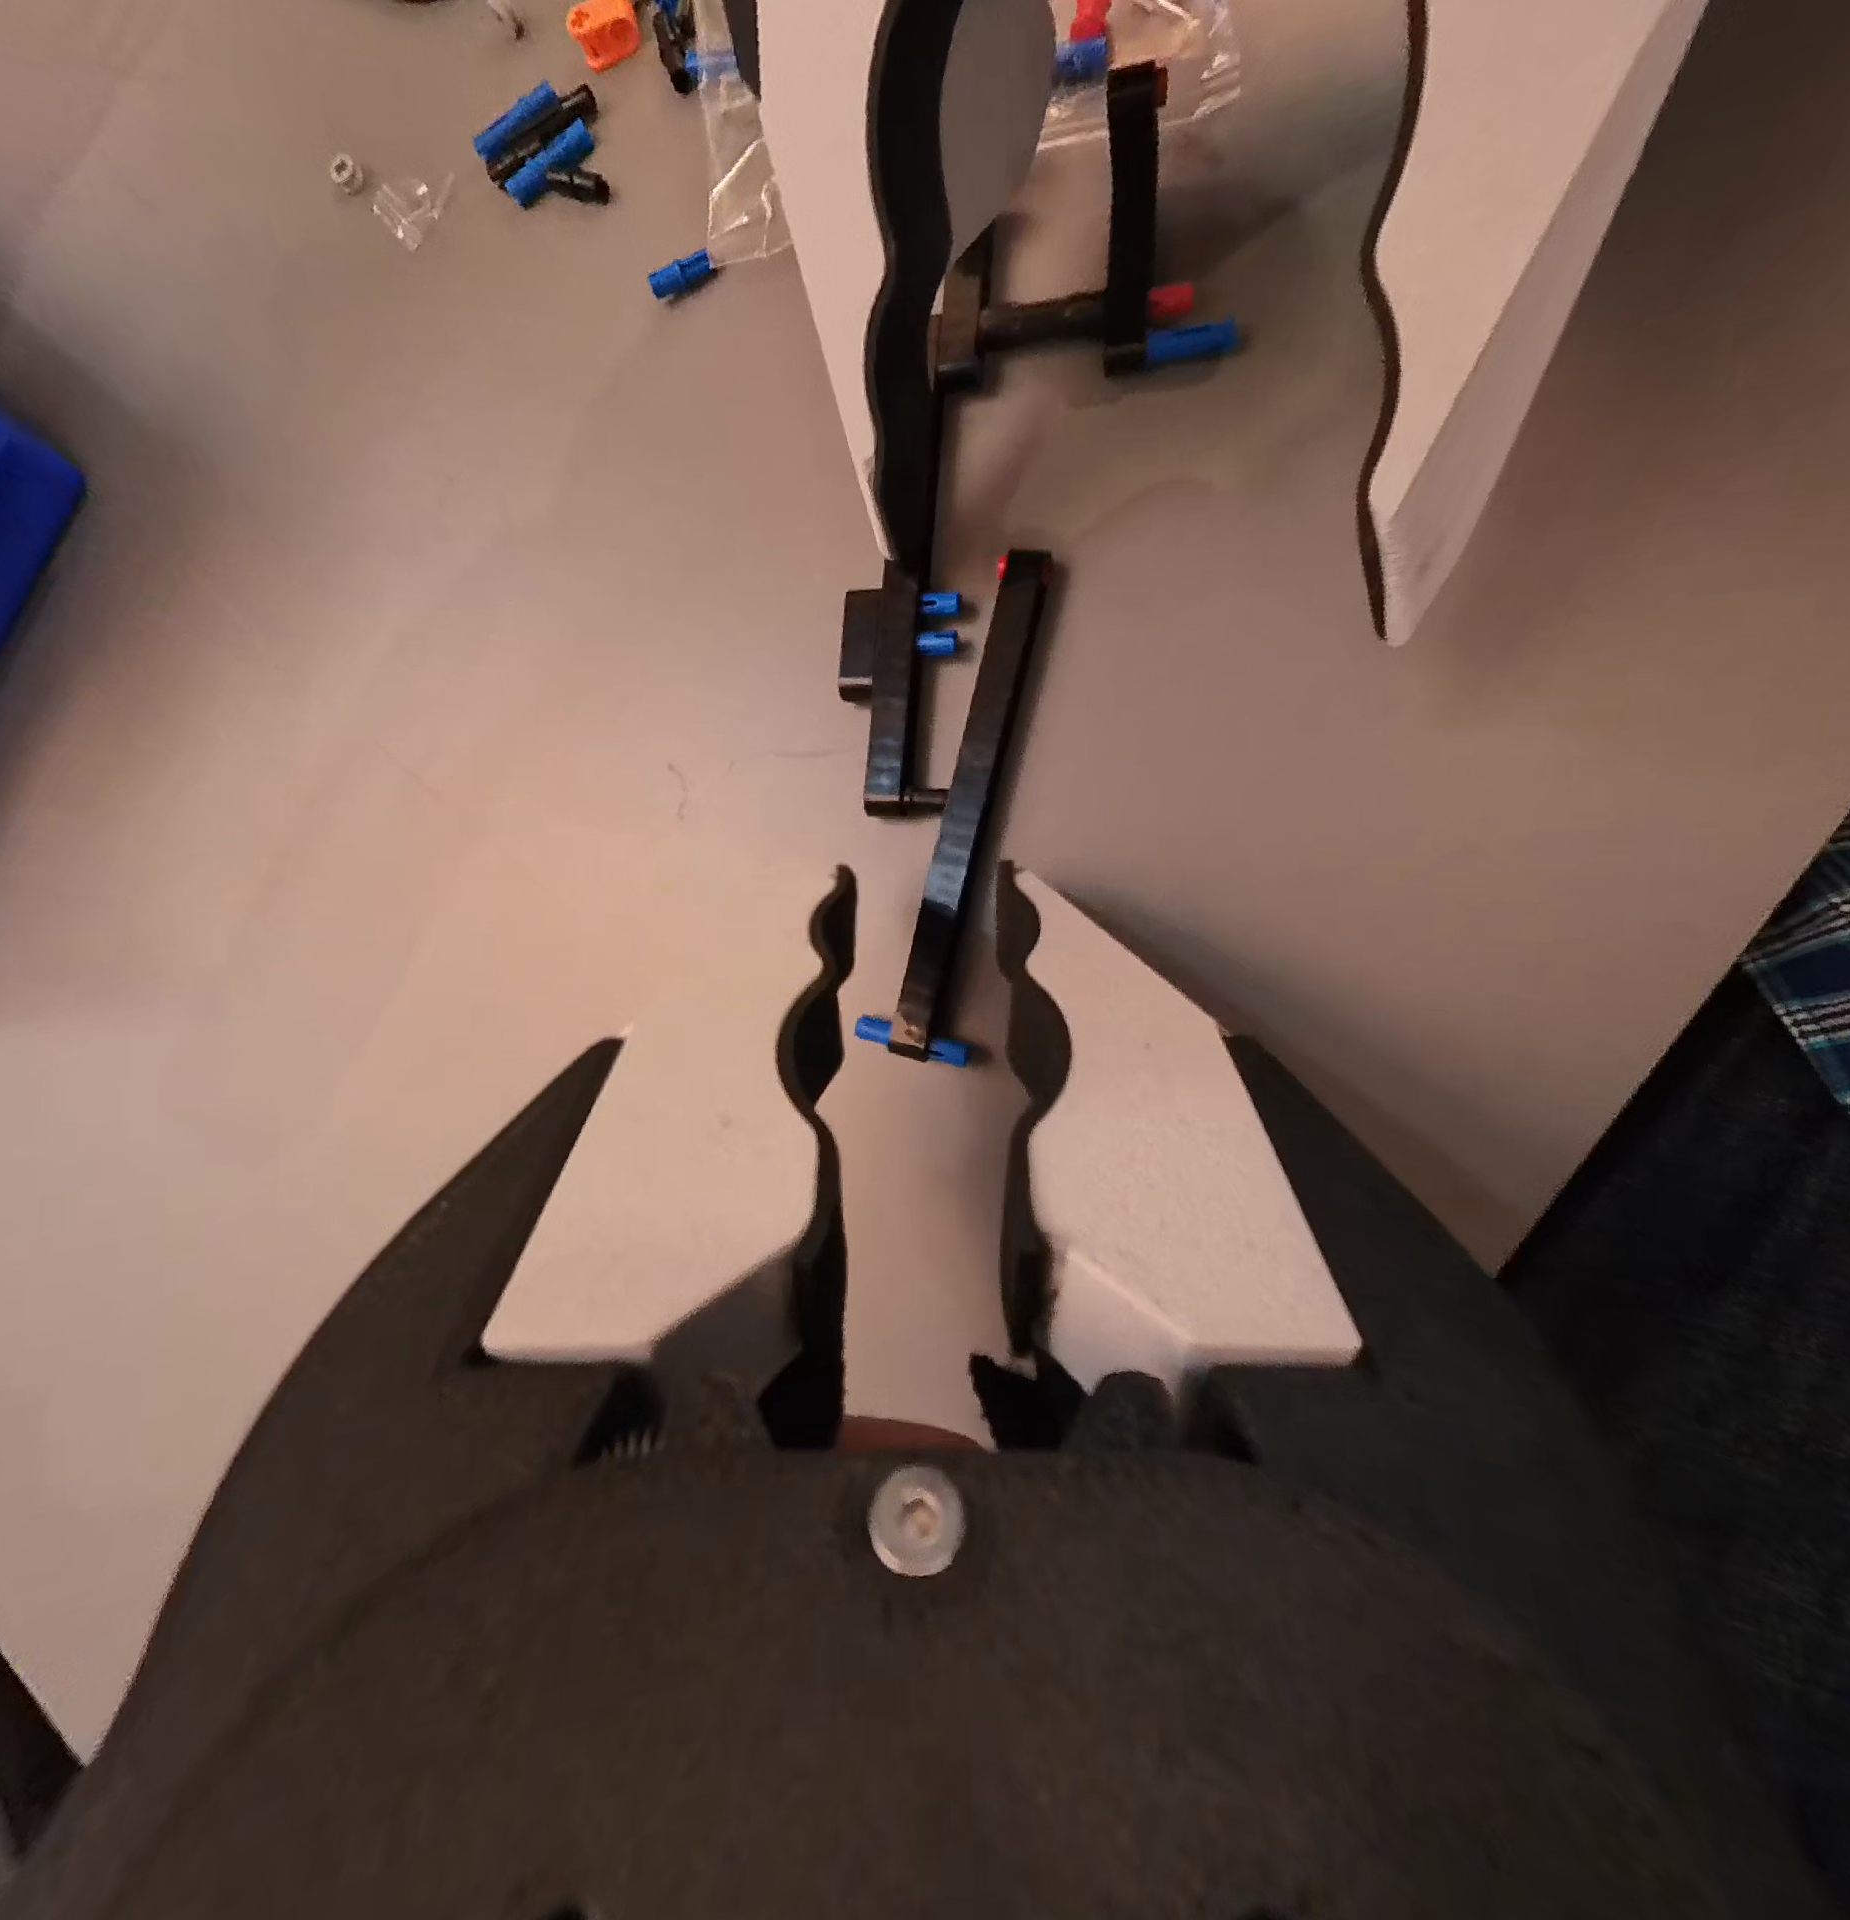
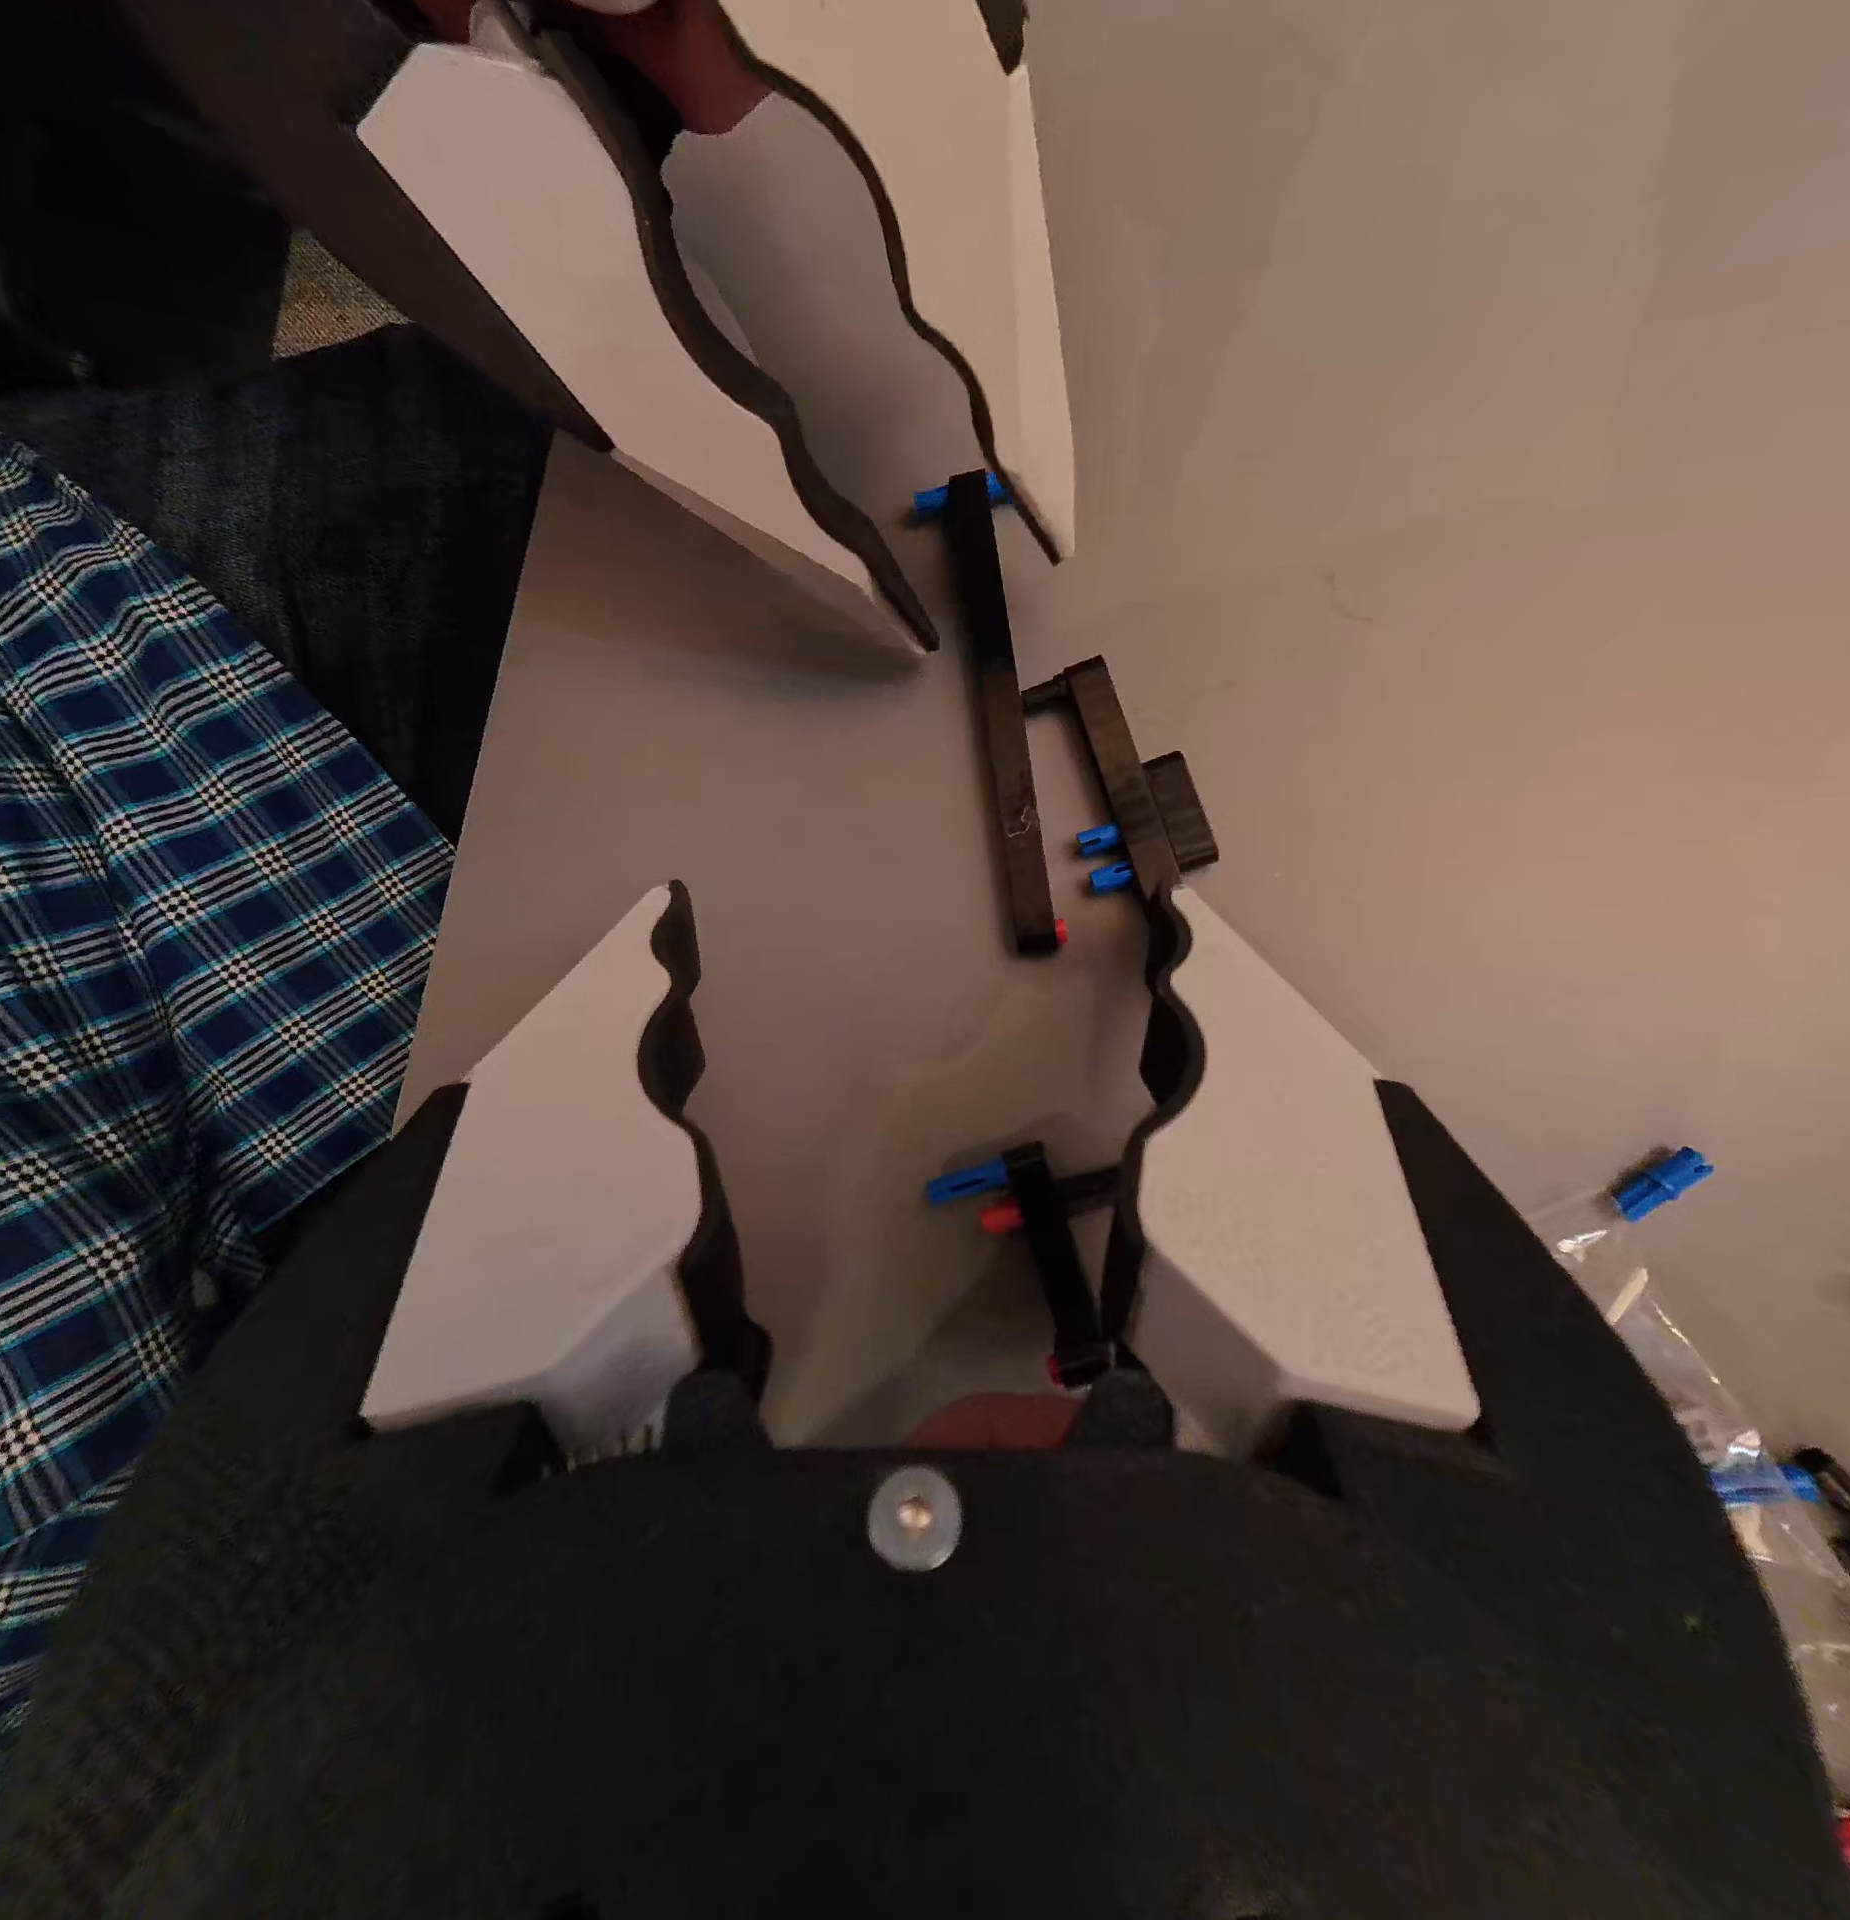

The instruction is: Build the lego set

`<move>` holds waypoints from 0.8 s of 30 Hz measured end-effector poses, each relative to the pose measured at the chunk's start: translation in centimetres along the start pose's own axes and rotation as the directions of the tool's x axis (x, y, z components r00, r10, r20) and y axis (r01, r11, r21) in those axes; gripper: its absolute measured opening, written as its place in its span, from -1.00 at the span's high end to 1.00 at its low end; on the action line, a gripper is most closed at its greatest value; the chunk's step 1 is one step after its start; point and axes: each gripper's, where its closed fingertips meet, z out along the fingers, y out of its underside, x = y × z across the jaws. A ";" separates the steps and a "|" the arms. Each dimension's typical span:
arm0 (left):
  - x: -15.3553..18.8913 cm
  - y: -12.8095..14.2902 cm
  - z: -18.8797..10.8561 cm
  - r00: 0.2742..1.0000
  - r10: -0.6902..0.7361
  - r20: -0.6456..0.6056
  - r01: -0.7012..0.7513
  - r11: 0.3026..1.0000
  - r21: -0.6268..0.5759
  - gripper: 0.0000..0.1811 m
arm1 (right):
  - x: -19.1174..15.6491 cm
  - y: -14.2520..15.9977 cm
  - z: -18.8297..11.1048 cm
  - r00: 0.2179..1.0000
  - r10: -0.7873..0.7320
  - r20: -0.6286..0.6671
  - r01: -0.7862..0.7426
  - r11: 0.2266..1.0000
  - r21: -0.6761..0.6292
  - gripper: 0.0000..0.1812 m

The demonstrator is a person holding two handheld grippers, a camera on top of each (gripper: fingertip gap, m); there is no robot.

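Nearest the lens in my left wrist view is the black body of my left tongs (image 1: 921, 883), its white fingers with wavy black pads standing apart. Between their tips lies the near end of a long black lego beam (image 1: 978, 800), flat on the pale grey bench (image 1: 381, 727); the pads do not appear to touch it. A blue pin (image 1: 913, 1039) runs crosswise through that near end, and a red pin (image 1: 1002, 566) shows at the far end.

Just left of the beam sits a shorter black lego assembly (image 1: 890, 696) with two small blue pins (image 1: 939, 620) pointing toward the beam and a black block on its left side. A short black peg at its near end reaches toward the long beam; I cannot tell whether they touch.

Farther off, my right tongs (image 1: 1129, 582) come in from the far side, also apart. Between their fingers lies a black H-shaped lego frame (image 1: 1118, 312) bearing a long blue pin and a red pin on its right. In the right wrist view the same frame (image 2: 1046, 1247) lies close against the right finger, and one right fingertip sits just beside the shorter assembly (image 2: 1118, 769).

At the far left of the bench are loose blue and black pins (image 1: 536, 140), an orange connector (image 1: 599, 31), a clear plastic bag (image 1: 739, 177) and, at the left edge, a blue bin (image 1: 7, 520). Plaid blue cloth (image 2: 142, 831) shows beyond the bench edge.
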 end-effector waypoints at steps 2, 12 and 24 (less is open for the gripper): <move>0.2 0.3 0.2 1.000 0.005 -0.007 -0.005 1.000 -0.019 0.76 | 0.1 0.0 0.0 1.000 0.000 -0.002 0.000 1.000 0.002 0.07; 0.1 0.8 0.8 1.000 0.004 0.007 -0.004 0.998 -0.057 0.92 | 0.2 0.0 0.0 1.000 0.001 -0.006 -0.001 1.000 0.010 0.09; 0.2 1.0 0.2 1.000 0.019 -0.007 -0.019 0.999 -0.049 0.93 | 0.3 0.0 -0.1 1.000 0.007 -0.006 -0.007 1.000 0.020 0.10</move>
